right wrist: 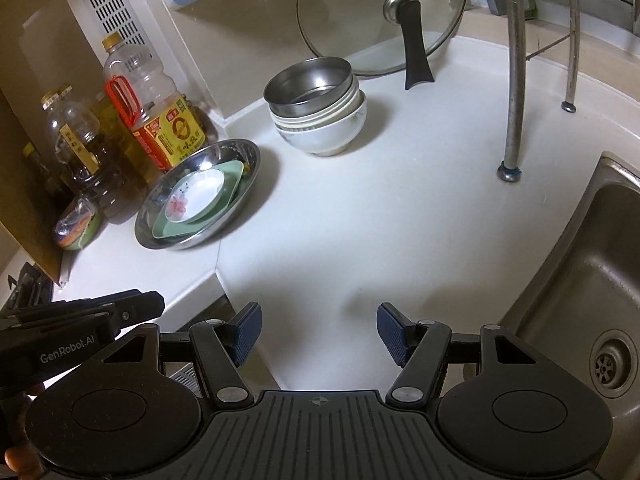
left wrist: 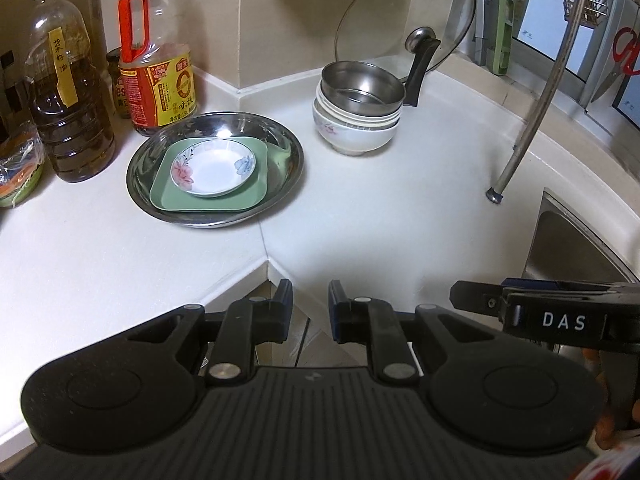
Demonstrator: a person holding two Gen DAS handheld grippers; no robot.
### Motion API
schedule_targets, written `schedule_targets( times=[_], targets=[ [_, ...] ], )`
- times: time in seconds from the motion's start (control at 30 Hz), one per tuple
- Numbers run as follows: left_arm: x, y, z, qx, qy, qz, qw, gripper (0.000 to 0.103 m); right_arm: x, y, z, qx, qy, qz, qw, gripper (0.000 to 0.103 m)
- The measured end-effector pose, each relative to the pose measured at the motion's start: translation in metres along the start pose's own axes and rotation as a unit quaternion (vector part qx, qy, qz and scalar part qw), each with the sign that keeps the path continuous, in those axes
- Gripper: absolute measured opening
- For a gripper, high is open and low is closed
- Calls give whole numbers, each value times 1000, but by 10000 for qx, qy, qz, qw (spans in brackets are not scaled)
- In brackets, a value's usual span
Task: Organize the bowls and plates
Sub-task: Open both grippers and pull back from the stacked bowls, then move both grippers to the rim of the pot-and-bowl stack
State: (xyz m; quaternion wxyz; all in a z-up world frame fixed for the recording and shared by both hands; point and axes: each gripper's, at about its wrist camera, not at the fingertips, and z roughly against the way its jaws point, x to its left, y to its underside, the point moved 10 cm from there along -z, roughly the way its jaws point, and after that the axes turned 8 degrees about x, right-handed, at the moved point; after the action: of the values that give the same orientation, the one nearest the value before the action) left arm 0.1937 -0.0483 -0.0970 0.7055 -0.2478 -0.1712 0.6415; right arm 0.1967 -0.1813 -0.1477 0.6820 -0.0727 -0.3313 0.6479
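Closest to the lens is the left gripper (left wrist: 310, 306), hanging over the counter's front corner with its jaws nearly together, just a narrow gap and nothing in it. The right gripper (right wrist: 319, 330) sits beside it, jaws spread wide, also empty, over bare white countertop (right wrist: 360, 220) next to the steel sink (right wrist: 592, 280).

Further out, both dish stacks look sorted already. Nearer one: a wide steel pan (left wrist: 214, 168) holding a green square plate (left wrist: 256, 190) with a small floral saucer (left wrist: 213, 167) on top. Behind and right of it, well apart, a stack of white ceramic bowls (left wrist: 354, 130) with a steel bowl (left wrist: 362, 86) nested inside the top one. A glass pot lid (left wrist: 404, 12) leans on the wall behind that, and oil bottles (left wrist: 68, 92) crowd the left edge.

Handling-wise, my guess: the saucer and ceramic bowls are stiff, glazed, slippery and chippable, so pinch a rim, one pad inside and one outside, and lift straight up. The steel bowl should be light and could slide on the glaze. The pan's thin lip is the only real hold on it, and loaded it'd tip.
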Motion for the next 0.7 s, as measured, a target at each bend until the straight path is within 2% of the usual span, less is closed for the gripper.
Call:
schedule_targets(
  times=[0.17, 0.7],
  targets=[
    [13, -8, -7, 49, 18, 28, 10000, 16, 4, -8, -12, 38, 132, -7, 9999, 64],
    [50, -31, -25, 138, 84, -74, 9998, 16, 29, -40, -48, 78, 163, -122, 9998, 64]
  ],
)
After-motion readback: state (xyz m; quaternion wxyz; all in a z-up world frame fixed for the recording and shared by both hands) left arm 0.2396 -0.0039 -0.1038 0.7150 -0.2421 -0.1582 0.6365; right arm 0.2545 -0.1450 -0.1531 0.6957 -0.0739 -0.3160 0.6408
